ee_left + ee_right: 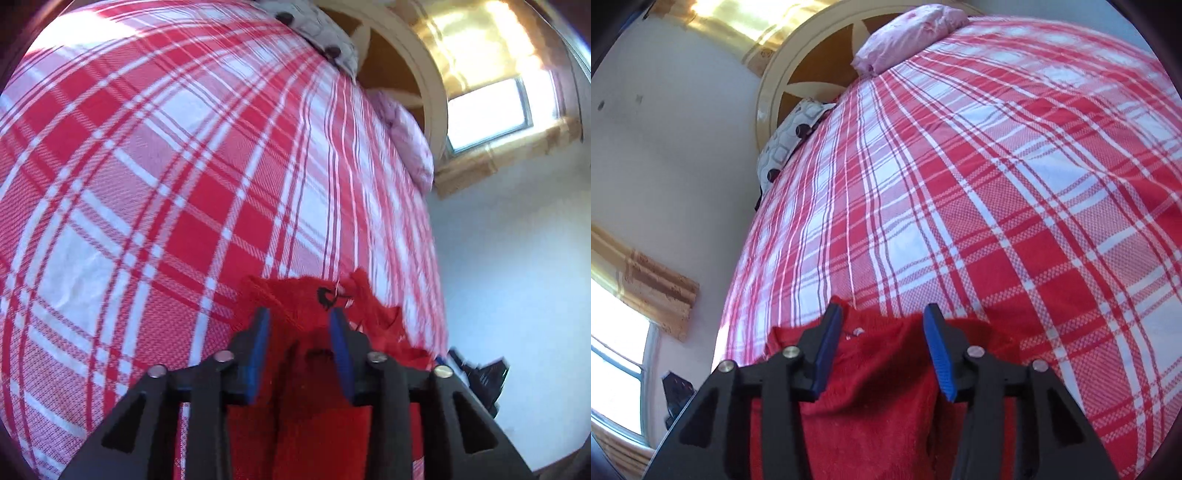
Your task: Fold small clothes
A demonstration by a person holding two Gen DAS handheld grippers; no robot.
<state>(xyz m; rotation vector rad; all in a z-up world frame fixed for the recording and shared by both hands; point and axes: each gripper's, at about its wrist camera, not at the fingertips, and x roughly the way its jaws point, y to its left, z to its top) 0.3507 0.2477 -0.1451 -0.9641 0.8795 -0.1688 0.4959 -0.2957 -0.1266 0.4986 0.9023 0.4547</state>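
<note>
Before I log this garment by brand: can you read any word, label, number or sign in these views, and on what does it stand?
No readable text in either view.
Red garment: a small black mark at its edge, too blurred to read as letters.
Same garment, right wrist view: a small white tag or speck, nothing legible.
Plaid bedcover, pillows, wall: no writing.

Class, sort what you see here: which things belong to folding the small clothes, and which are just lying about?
Belongs to the job:
red garment
left gripper
right gripper
plaid bedspread

Just lying about:
pink pillow
patterned pillow
</note>
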